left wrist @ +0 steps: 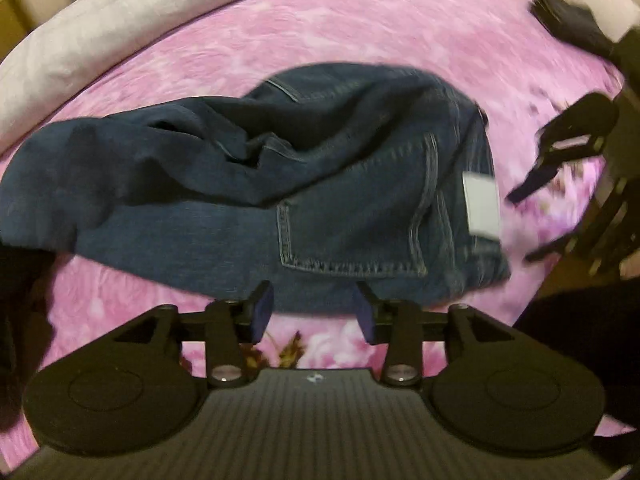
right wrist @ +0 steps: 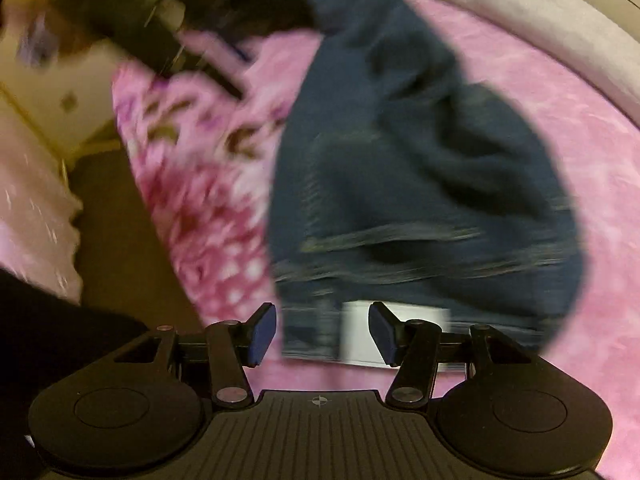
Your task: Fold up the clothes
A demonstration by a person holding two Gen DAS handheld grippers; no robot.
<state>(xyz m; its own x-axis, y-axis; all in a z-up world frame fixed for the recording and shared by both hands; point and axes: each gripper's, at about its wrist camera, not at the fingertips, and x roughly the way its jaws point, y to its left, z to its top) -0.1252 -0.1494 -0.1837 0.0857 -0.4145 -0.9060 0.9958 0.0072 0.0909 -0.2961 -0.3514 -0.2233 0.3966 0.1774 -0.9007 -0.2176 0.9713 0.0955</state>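
Observation:
A pair of dark blue jeans (left wrist: 304, 184) lies bunched on a pink bedspread (left wrist: 360, 28), back pocket and white waistband label (left wrist: 482, 204) facing up. My left gripper (left wrist: 314, 310) is open and empty, just short of the jeans' near edge. My right gripper (right wrist: 322, 332) is open and empty at the waistband end, with the white label (right wrist: 360, 332) between its fingers' line of sight. The jeans (right wrist: 420, 160) stretch away from it. The right gripper also shows in the left wrist view (left wrist: 532, 216) beside the waistband. The right wrist view is blurred.
A pale padded headboard or bed rim (left wrist: 120, 20) curves along the far side. A dark object (left wrist: 568, 20) lies at the far right of the bed. The bed's edge and brown floor (right wrist: 120, 240) lie left in the right wrist view.

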